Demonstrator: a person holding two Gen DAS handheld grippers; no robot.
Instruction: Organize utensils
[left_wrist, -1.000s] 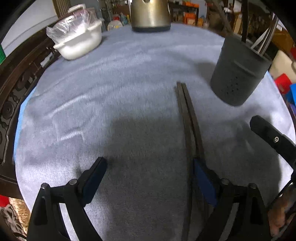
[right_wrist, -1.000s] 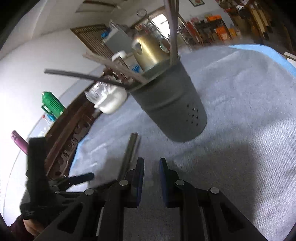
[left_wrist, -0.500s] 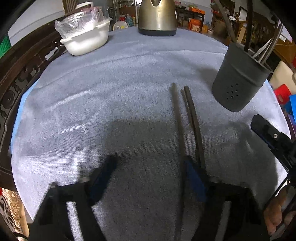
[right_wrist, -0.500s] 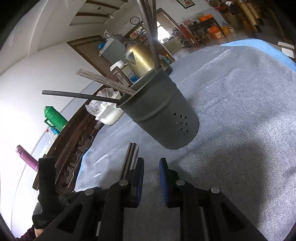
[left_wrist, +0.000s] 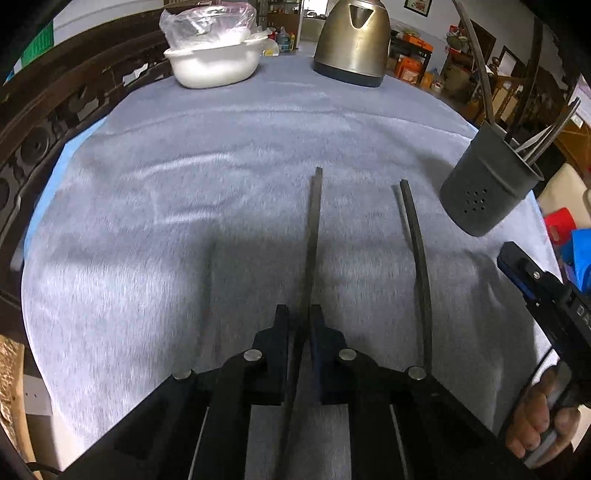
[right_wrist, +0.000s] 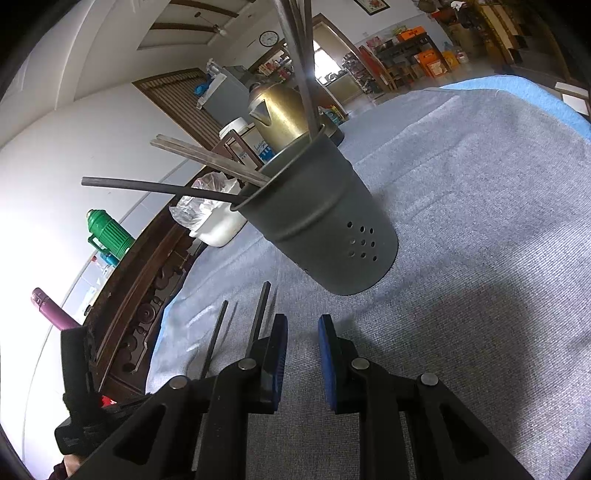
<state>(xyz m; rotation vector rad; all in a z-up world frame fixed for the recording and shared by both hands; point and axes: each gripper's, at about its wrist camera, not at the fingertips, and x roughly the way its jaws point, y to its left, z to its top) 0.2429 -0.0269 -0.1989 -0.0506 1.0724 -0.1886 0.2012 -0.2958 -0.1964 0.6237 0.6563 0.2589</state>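
My left gripper (left_wrist: 300, 314) is shut on a dark chopstick (left_wrist: 314, 229) that points away from me, just above the grey cloth. A second dark chopstick (left_wrist: 415, 236) lies on the cloth to its right. A dark grey utensil holder (left_wrist: 484, 184) with several utensils stands at the right. In the right wrist view the holder (right_wrist: 325, 229) stands just ahead of my right gripper (right_wrist: 303, 325), which is empty with its jaws a small gap apart. Both chopsticks (right_wrist: 258, 317) show left of it.
A grey cloth (left_wrist: 184, 221) covers the round table. A white bowl with a plastic bag (left_wrist: 214, 62) and a metal kettle (left_wrist: 351, 40) stand at the far edge. A carved dark wood rail (left_wrist: 48, 122) runs along the left.
My left gripper has closed on one chopstick and lifted its tip away from the other; the two now lie apart. The right gripper stayed near the holder.
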